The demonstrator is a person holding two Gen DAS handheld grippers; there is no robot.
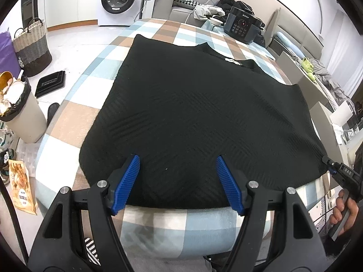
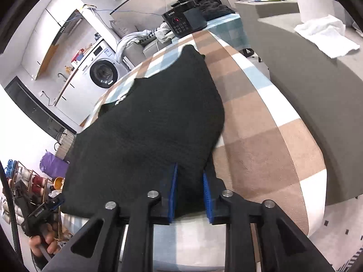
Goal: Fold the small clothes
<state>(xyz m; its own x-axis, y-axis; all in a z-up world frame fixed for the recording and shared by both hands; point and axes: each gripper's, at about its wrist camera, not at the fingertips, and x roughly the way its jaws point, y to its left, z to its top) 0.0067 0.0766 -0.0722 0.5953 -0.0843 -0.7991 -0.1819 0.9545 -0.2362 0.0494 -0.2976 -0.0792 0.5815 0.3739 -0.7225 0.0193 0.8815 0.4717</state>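
Black knit garment [image 1: 199,117] lies flat on checked tablecloth [image 1: 158,217], collar toward far edge. Left gripper [image 1: 178,161] jaws spread wide over near hem, holding nothing. Right gripper [image 2: 189,174] jaws narrowed onto garment's near right corner, fabric between blue pads [image 2: 172,188]. Pressure cooker [image 1: 242,23] at far end

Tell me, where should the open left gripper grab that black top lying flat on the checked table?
Probably the near-left hem corner of the black top, coming in low from the table's near edge. The left gripper hovers open over the hem, while the right gripper looks pinched on the opposite near corner, so matching corners would lift evenly.
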